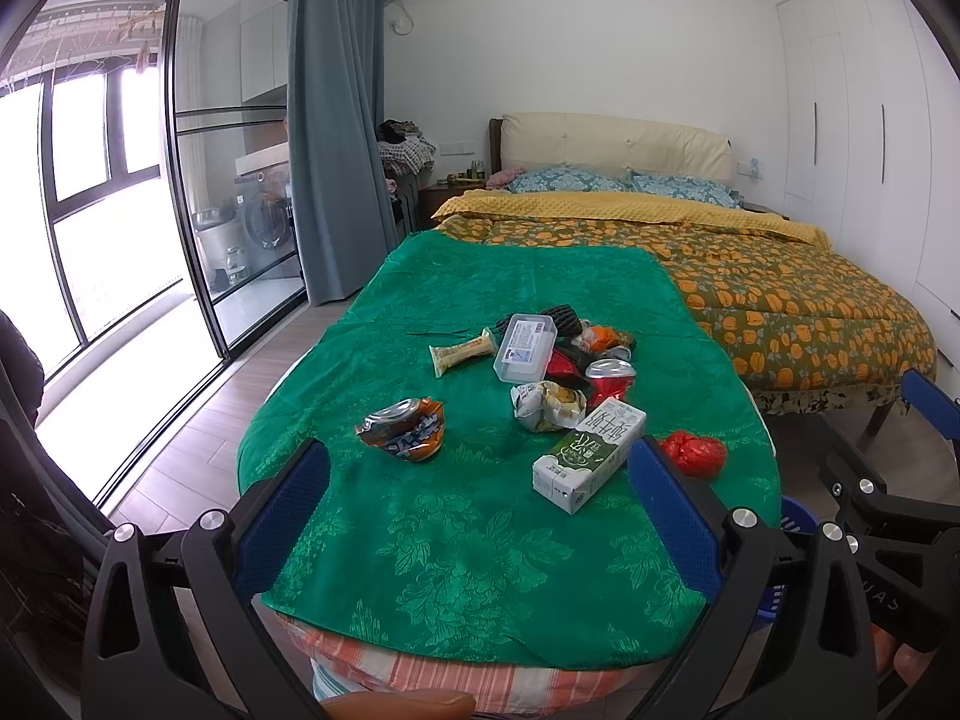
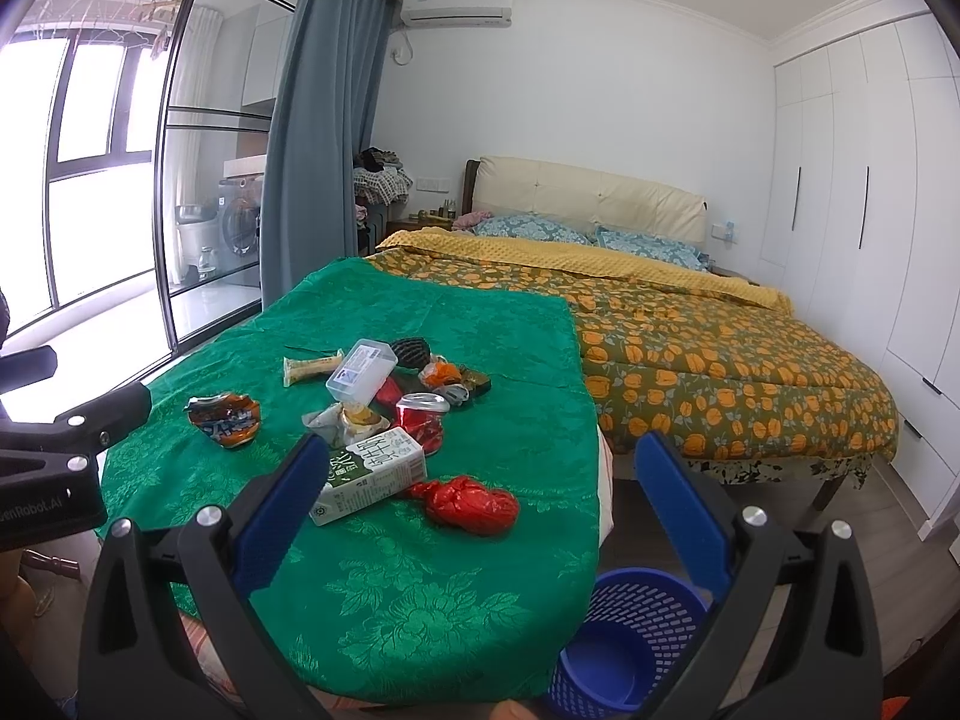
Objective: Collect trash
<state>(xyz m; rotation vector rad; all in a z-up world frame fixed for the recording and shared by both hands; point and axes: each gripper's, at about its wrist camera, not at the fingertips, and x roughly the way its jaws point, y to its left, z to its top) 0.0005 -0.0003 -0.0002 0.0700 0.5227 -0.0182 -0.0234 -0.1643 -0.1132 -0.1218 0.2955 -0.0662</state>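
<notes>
Both tongs — the left gripper and the right gripper — are released and hold nothing, so collecting seems not yet begun. The trash lies on the green patterned tablecloth: a white-green milk carton with Chinese characters, and a crumpled red plastic bag just beside it. The next move probably calls for closing on one piece and carrying it to the blue perforated plastic basket on the floor beside the table.

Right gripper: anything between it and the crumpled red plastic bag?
No. In the right wrist view only bare green cloth lies between the open right gripper and the crumpled red plastic bag.
</notes>
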